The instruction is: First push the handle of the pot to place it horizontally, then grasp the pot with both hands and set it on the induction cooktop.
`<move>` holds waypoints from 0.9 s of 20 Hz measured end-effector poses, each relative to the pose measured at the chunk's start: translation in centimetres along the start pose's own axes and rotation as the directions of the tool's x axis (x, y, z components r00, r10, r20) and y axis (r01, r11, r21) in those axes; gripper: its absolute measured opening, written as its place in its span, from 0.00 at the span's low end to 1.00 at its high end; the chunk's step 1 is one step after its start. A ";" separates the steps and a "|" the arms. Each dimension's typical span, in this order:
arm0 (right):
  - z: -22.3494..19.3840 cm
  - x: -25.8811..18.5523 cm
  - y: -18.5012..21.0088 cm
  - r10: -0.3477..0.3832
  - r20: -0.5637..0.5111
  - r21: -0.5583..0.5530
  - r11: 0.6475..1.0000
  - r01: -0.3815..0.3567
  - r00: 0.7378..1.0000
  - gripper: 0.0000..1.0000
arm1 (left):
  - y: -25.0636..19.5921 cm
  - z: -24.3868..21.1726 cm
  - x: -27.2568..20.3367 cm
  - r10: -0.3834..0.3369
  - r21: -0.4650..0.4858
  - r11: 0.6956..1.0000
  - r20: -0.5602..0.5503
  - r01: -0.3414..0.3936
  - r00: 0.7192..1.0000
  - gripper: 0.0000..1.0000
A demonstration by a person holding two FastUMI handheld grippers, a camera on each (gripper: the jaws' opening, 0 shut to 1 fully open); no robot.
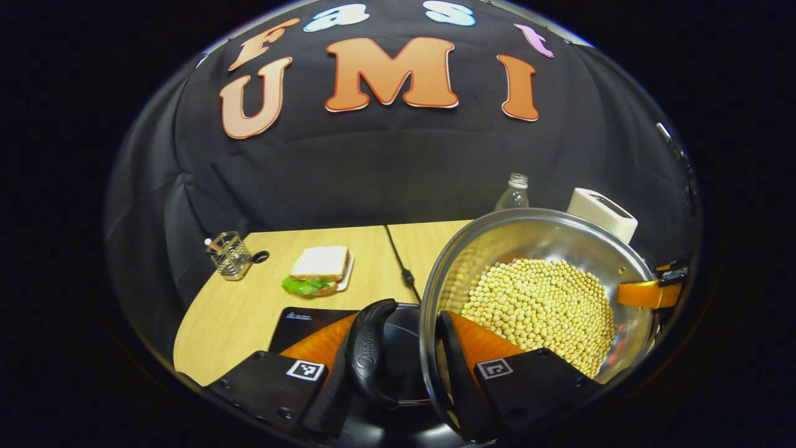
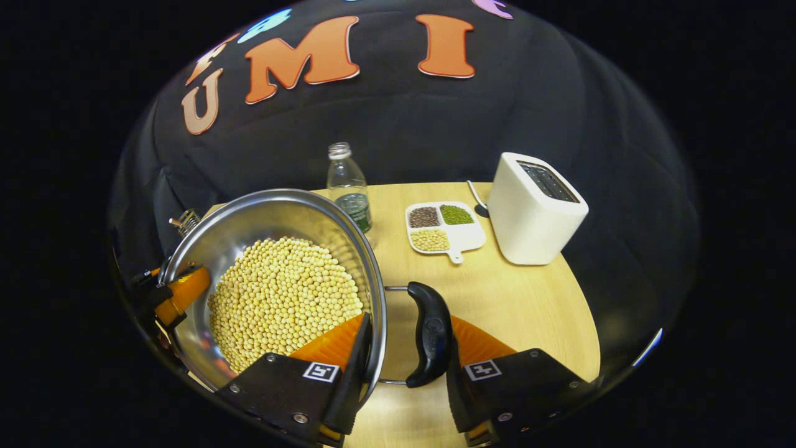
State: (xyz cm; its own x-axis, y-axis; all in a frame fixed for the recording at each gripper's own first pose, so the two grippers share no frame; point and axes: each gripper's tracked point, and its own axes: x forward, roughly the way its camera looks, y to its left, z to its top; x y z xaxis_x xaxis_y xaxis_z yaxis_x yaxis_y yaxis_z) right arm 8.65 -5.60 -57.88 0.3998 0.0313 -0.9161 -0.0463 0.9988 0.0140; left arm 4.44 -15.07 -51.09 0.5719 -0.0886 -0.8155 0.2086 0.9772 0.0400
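Note:
A steel pot (image 1: 535, 236) (image 2: 267, 211) holds a heap of soybeans (image 1: 541, 305) (image 2: 286, 292). My left gripper (image 1: 404, 339) is shut on the pot's black side handle (image 1: 372, 354), one finger outside the handle and one inside the rim. Under that handle lies the black induction cooktop (image 1: 305, 320). My right gripper (image 2: 407, 339) is shut on the opposite black handle (image 2: 430, 333) in the same way, over bare table. Each gripper also shows across the pot: the right gripper (image 1: 650, 292) at the far rim, the left gripper (image 2: 177, 292) likewise.
On the wooden table (image 2: 528, 298) stand a clear bottle (image 2: 348, 186), a divided dish of beans (image 2: 443, 227) and a white toaster (image 2: 535, 208). A sandwich on a plate (image 1: 320, 270), a wire holder (image 1: 230, 255) and a black cable (image 1: 398, 261) lie beyond the cooktop.

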 end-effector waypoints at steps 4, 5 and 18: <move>-0.1 1.1 0.4 0.023 0.001 -0.025 0.999 -0.023 1.000 0.55 | 4.2 -0.2 -1.8 0.040 -0.014 0.999 -0.002 -0.040 0.999 0.74; 0.1 1.3 0.4 0.030 0.002 -0.034 0.999 -0.029 1.000 0.59 | 5.2 -0.2 -2.1 0.049 -0.020 0.999 -0.003 -0.049 0.999 0.74; 0.9 1.9 -0.1 0.077 -0.005 -0.100 0.992 -0.077 0.997 0.59 | 8.7 -0.3 -4.5 0.139 -0.075 0.987 -0.010 -0.139 0.990 0.74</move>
State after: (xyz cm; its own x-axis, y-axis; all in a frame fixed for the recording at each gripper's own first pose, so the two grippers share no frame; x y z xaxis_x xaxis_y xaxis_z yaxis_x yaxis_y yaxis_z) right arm 10.26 -5.56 -59.26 0.3907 0.1083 -0.9141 -0.1686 0.9847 0.0445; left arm 3.45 -6.07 -47.20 0.5877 0.0500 -0.8075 0.0670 0.9916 0.1102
